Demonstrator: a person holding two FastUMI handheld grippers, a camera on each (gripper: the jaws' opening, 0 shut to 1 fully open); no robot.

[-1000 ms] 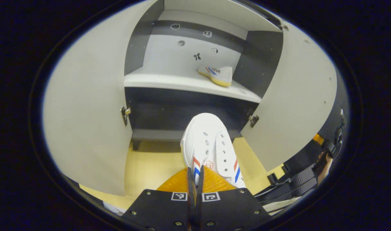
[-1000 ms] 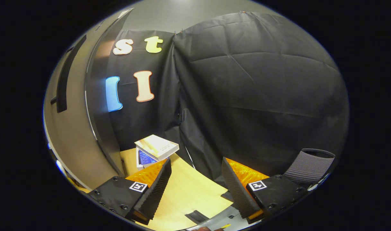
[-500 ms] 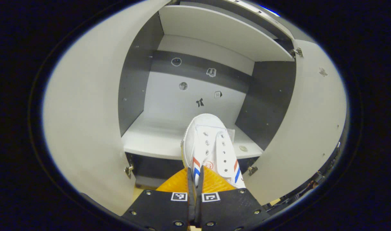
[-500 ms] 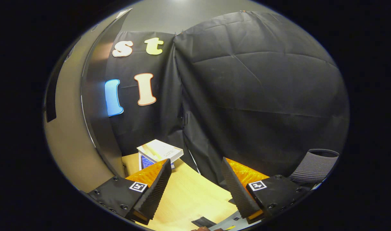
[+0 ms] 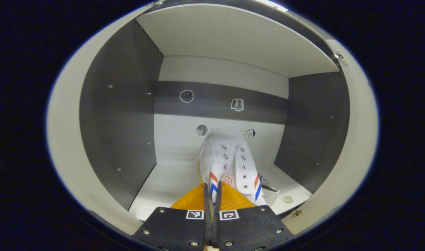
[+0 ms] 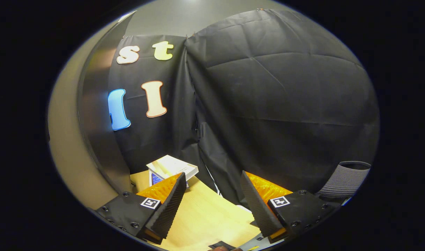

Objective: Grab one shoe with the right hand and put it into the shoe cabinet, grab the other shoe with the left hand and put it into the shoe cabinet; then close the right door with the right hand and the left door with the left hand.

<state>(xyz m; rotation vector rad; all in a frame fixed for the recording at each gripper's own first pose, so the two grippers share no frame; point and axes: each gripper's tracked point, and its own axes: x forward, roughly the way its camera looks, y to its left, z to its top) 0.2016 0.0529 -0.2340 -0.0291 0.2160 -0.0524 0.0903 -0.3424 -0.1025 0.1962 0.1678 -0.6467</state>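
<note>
My left gripper (image 5: 211,195) had its jaws pinched almost together on the heel collar of the white canvas sneaker (image 5: 228,164). The shoe's long axis ran straight ahead from the fingers, toe pointing at the back wall of the shoe cabinet (image 5: 212,73). The shoe was inside the cabinet mouth, above its pale shelf (image 5: 170,177); I could not tell whether the sole touched the shelf. Part of the other sneaker (image 5: 270,190) lay on that shelf just right of the held one, so I judged the set-down should favour the shelf's left half.

Materials: soft white canvas upper with metal eyelets, red and blue side stripes, no laces visible; smooth matt board for the shelf, dark side walls, small stickers on the back wall.

My right gripper (image 6: 212,202) was wide open and held nothing, outside the cabinet beside its right door (image 6: 93,139), over a light wooden tabletop (image 6: 202,219).
</note>
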